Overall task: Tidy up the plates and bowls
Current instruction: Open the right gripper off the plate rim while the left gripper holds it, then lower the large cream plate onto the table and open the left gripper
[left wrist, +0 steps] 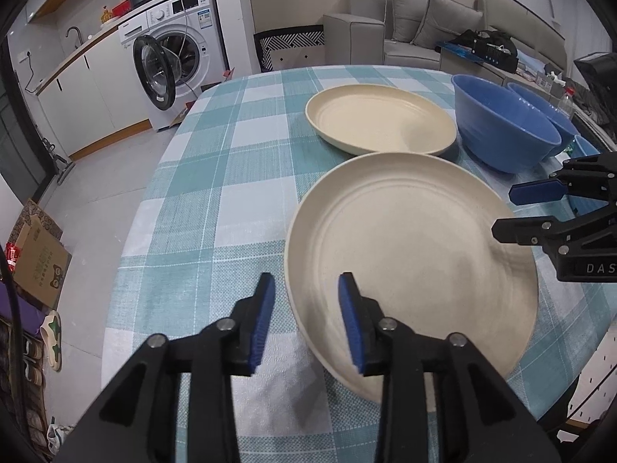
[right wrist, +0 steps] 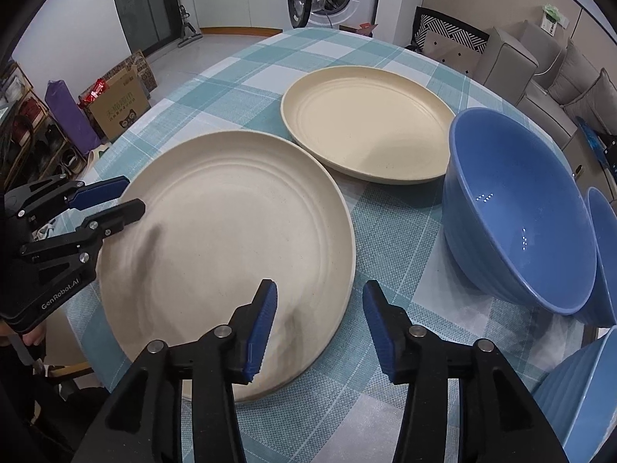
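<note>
Two cream plates lie on the checked tablecloth. The near plate (left wrist: 416, 254) (right wrist: 231, 208) sits between both grippers, and the far plate (left wrist: 381, 119) (right wrist: 366, 123) lies just behind it. My left gripper (left wrist: 306, 285) (right wrist: 135, 195) is open and straddles the near plate's left rim, pads apart from it. My right gripper (right wrist: 320, 289) (left wrist: 505, 212) is open too. The plate's right rim runs between its jaws without touching them. A large blue bowl (right wrist: 516, 208) (left wrist: 505, 127) stands right of the plates, with a second blue bowl (right wrist: 605, 231) (left wrist: 547, 112) behind it.
A third blue bowl (right wrist: 578, 393) sits at the near right table corner. The round table's edge (left wrist: 154, 177) drops to a tiled floor with cardboard boxes (left wrist: 38, 258). A washing machine (left wrist: 181, 54) with its door open and a grey sofa (left wrist: 420, 27) stand beyond.
</note>
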{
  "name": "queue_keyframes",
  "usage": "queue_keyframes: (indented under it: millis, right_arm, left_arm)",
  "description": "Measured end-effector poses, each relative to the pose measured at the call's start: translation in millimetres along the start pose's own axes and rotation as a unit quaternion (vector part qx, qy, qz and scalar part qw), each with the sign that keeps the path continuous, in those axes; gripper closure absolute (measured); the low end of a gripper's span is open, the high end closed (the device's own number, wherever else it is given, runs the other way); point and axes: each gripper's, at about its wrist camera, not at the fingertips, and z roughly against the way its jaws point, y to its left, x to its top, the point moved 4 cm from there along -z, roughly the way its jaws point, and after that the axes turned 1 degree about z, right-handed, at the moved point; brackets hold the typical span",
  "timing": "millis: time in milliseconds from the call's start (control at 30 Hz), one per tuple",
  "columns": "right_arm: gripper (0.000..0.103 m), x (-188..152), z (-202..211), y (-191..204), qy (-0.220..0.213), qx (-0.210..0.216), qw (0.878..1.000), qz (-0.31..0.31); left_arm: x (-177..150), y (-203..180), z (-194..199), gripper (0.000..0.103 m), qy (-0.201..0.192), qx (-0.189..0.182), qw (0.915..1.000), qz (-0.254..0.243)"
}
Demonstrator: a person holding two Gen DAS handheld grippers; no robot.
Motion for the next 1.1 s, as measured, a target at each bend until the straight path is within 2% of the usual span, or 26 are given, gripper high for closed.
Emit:
queue_keyframes:
  millis: [33,100,467,667,867,967,1033,1067,1100]
  right_arm:
    - [0.051,0,2,-1,-0.004,0.001,1.0,-0.002]
    - [0.04,2,4,-2,-0.01,0.005,1.0,-0.007]
    - [0.023,2,19,6,-0.048,0.033,0.998,-0.008]
    - [0.018,2,34,3,-0.082,0.041,0.996,-0.016]
    - [0.016,2,42,-5,-0.098,0.039,0.994,-0.024]
    - [0.015,0,43,-8,-0.099,0.041,0.994,-0.025]
    - [0.013,-1,45,-8,-0.102,0.041,0.994,-0.023]
    - [0.011,-1,45,-8,-0.104,0.041,0.994,-0.022]
    - [0.01,-1,45,-9,-0.106,0.041,0.993,-0.022]
  left_arm:
    - [1,0,2,0.062,-0.003,-0.001,1.0,0.0]
    - [2,-1,4,0.056,-0.008,-0.004,1.0,0.002]
    - [9,-3,14,0.054,-0.031,-0.017,0.9993,0.008]
    - [14,-7,17,0.053,-0.04,-0.014,0.9991,0.003]
    - [18,-8,14,0.052,-0.042,-0.016,0.999,0.005]
    - [20,-9,13,0.047,-0.043,-0.017,0.9989,0.007]
    - [21,-10,13,0.037,-0.046,-0.019,0.9987,0.008]
    - [21,-10,14,0.027,-0.048,-0.018,0.9986,0.01]
    - [22,-10,15,0.025,-0.053,-0.016,0.9984,0.012]
